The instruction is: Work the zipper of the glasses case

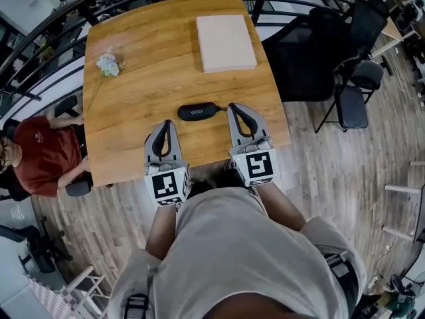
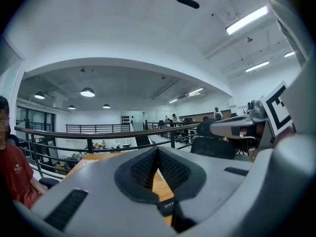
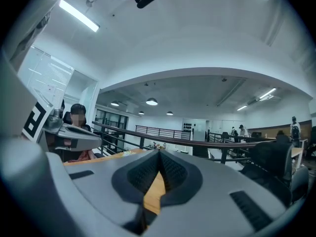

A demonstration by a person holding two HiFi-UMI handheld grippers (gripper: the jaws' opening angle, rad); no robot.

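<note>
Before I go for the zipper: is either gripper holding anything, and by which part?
Nothing. Left gripper and right gripper are shut, empty; the glasses case lies ungripped.

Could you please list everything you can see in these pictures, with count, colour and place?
Oval black glasses case: one, black, near the table's front edge, just ahead of both gripper tips.
Flat rectangular beige box: one, beige, far side of the table.
Small white-and-green sprig, apparently flowers: one, far left of the table.
Wooden table: one, light brown, centre.
Black chairs: at least two, right of the table.
Seated person in a red shirt: one, left of the table.
Left gripper: one, grey, jaws shut and empty, over the near edge.
Right gripper: one, grey, jaws shut and empty, beside the case.
</note>
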